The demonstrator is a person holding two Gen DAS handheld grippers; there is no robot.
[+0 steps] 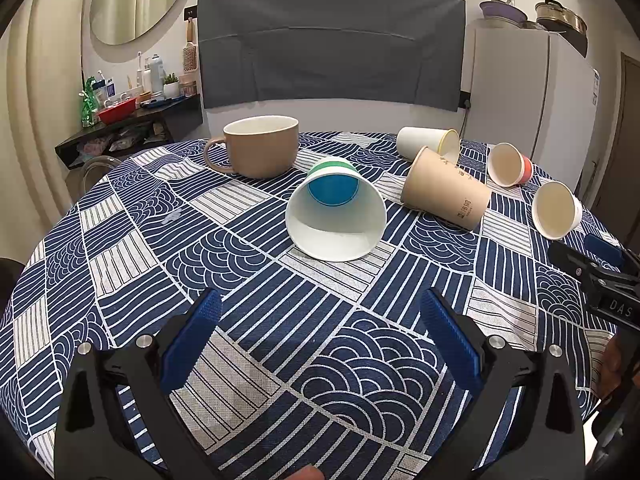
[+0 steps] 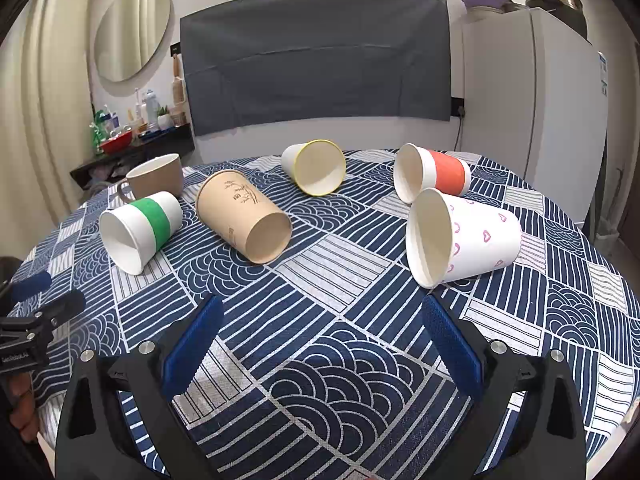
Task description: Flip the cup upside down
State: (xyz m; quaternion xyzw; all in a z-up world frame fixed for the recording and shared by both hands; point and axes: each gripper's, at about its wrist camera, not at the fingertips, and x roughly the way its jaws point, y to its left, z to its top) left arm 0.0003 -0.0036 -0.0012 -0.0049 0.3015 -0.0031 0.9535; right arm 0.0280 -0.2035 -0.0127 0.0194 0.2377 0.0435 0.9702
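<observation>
Several paper cups lie on their sides on the patterned table. A green-banded white cup (image 1: 336,216) (image 2: 138,230) lies with its mouth toward my left gripper (image 1: 320,304), which is open and empty a short way in front of it. A brown cup (image 1: 444,190) (image 2: 244,216), a yellow-rimmed cup (image 1: 430,142) (image 2: 316,166), an orange-banded cup (image 1: 508,164) (image 2: 430,178) and a pink-heart cup (image 1: 556,210) (image 2: 460,236) also lie tipped over. My right gripper (image 2: 320,304) is open and empty, just short of the heart cup.
A tan ceramic mug (image 1: 260,146) (image 2: 156,178) stands upright at the table's far left. The round table's blue-and-white cloth (image 1: 280,300) (image 2: 340,280) ends close behind the cups. A shelf with bottles (image 1: 132,116) and a white fridge (image 1: 528,92) stand beyond.
</observation>
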